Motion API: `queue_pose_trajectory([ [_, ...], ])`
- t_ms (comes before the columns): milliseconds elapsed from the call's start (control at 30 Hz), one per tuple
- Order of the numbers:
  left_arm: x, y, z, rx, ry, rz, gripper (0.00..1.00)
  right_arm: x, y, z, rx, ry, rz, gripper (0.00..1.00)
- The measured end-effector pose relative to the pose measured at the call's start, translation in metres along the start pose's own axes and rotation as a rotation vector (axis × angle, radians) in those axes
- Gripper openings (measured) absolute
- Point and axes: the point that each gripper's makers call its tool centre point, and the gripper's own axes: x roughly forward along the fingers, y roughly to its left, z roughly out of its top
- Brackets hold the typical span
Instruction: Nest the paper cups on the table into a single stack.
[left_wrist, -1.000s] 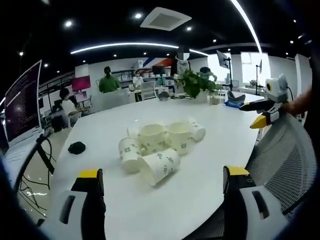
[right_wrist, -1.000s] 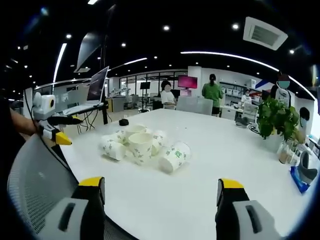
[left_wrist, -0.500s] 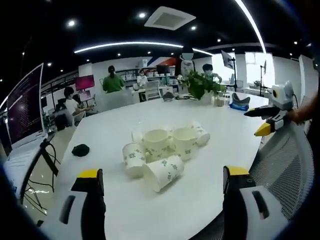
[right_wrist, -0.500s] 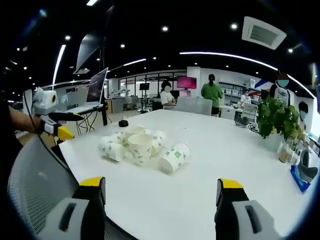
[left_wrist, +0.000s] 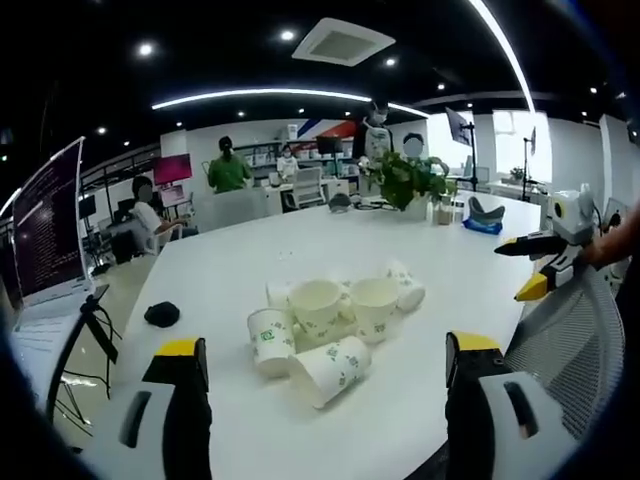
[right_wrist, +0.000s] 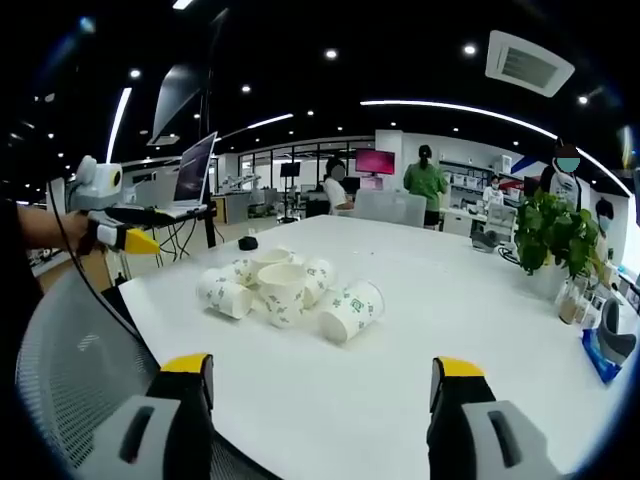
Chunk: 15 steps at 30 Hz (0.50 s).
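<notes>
A loose huddle of paper cups (left_wrist: 330, 325) lies mid-table (right_wrist: 480, 330), most tipped over, perhaps two upright. My left gripper (left_wrist: 325, 400) and right gripper (right_wrist: 320, 400) hang released, well short. Cups look light, crushable; I'd pinch gently at the rim.

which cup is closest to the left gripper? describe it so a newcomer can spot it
On the white table, find the cluster of paper cups near its middle. The one you want is the cup lying on its side at the cluster's near edge in the left gripper view, open mouth facing the camera, green print on its wall; its neighbours stand upright behind it.
</notes>
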Motion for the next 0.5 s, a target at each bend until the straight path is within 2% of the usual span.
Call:
queue_pose_trajectory([
  [500, 0.027, -0.004, 0.007, -0.011, 0.009, 0.001, 0.96, 0.001, -0.003, -0.001, 0.004, 0.005, -0.006, 0.9],
])
